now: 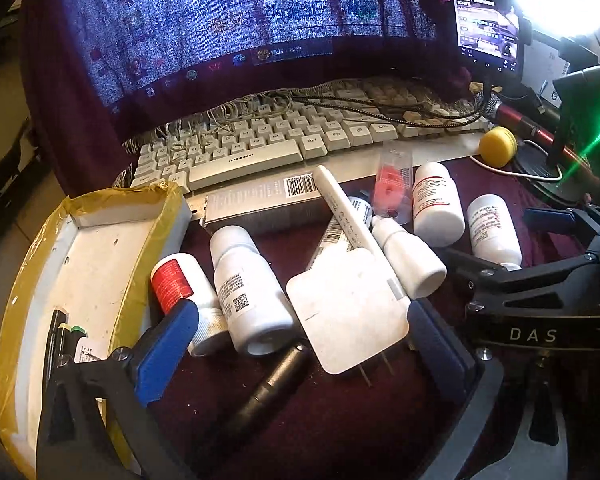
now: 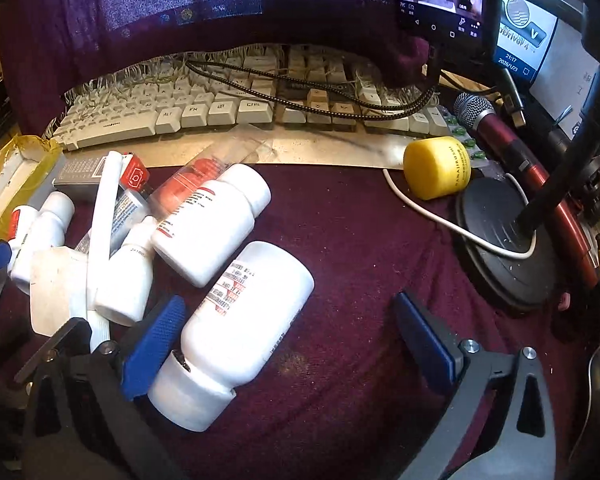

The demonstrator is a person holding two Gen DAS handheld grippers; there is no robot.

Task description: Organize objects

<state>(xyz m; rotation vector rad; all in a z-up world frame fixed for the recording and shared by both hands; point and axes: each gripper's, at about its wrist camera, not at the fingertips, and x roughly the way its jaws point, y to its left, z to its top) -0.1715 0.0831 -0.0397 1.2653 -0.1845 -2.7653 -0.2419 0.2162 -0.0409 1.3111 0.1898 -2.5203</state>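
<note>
A heap of white medicine bottles lies on the dark red cloth. In the left wrist view my left gripper (image 1: 300, 324) is open around a white bottle with a QR code (image 1: 248, 292), a flat white plug adapter (image 1: 348, 312) and a black cylinder (image 1: 268, 392). A red-labelled bottle (image 1: 180, 284) touches the left finger. In the right wrist view my right gripper (image 2: 288, 340) is open, and a white bottle with red print (image 2: 240, 328) lies between its fingers against the left pad. A second white bottle (image 2: 212, 224) lies just behind it.
A yellow-taped white tray (image 1: 92, 248) sits at the left with small items in it. A white keyboard (image 1: 260, 144) lies behind under a fringed cloth. A yellow cap (image 2: 436, 168), a microphone (image 2: 500, 132), a white cable and a black stand base (image 2: 496, 236) are at the right.
</note>
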